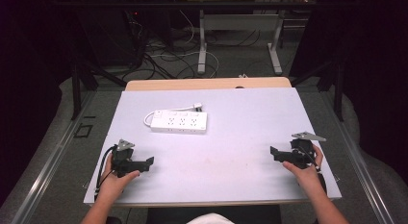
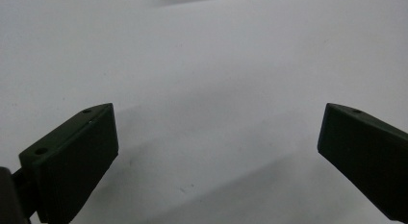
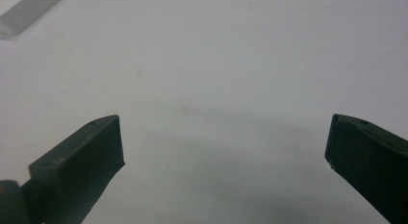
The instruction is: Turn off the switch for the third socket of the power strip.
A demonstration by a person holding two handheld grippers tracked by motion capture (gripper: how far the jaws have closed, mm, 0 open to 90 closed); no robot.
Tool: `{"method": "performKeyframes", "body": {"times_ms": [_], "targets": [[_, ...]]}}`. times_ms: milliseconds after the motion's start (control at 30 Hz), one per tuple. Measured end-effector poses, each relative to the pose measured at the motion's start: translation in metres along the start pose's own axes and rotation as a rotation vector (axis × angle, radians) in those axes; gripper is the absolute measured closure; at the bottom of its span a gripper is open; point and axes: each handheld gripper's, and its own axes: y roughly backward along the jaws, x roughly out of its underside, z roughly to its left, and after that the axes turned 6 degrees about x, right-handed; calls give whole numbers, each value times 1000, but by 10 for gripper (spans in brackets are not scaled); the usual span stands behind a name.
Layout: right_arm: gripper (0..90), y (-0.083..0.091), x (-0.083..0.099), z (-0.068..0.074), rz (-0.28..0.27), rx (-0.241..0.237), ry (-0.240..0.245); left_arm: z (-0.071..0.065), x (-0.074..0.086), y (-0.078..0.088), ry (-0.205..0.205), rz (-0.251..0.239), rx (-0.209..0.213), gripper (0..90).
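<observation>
Both jaw sets spread wide, nothing between them. My left gripper (image 1: 144,162) and right gripper (image 1: 276,154) rest low near the front edge of the table (image 1: 250,118). Power strip (image 1: 179,122) lies well apart, far side, left of centre, cord (image 1: 150,116) looped behind. Risk: smooth white casing probably slides if nudged; cord may snag. Surface is a pale sheet; dark room, cables on the floor behind.

The right hand-held gripper (image 3: 223,147) looks down on the white table (image 3: 216,56), its two black jaws standing wide apart with nothing between them. A white power strip's (image 3: 26,12) corner lies well beyond the left jaw.
</observation>
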Motion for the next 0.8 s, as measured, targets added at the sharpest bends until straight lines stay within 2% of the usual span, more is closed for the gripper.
{"method": "performKeyframes", "body": {"times_ms": [233, 267, 300, 400, 633, 800], "targets": [[0, 23, 10, 5, -43, -13, 21, -3, -7, 9, -5, -53, 4, 10], [0, 22, 10, 4, -59, -9, 26, -4, -8, 9, 0, -67, 3, 10], [0, 23, 10, 3, -53, -22, 23, -4, -9, 11, -10, -59, 6, 10], [0, 23, 10, 3, -67, -11, 17, -7, -10, 12, -4, -72, 9, 14], [0, 27, 9, 1, -76, -17, 28, -12, -14, 15, 6, -90, 8, 18], [0, 28, 9, 1, -86, -16, 17, -17, -17, 17, -11, -85, 14, 18]]}}
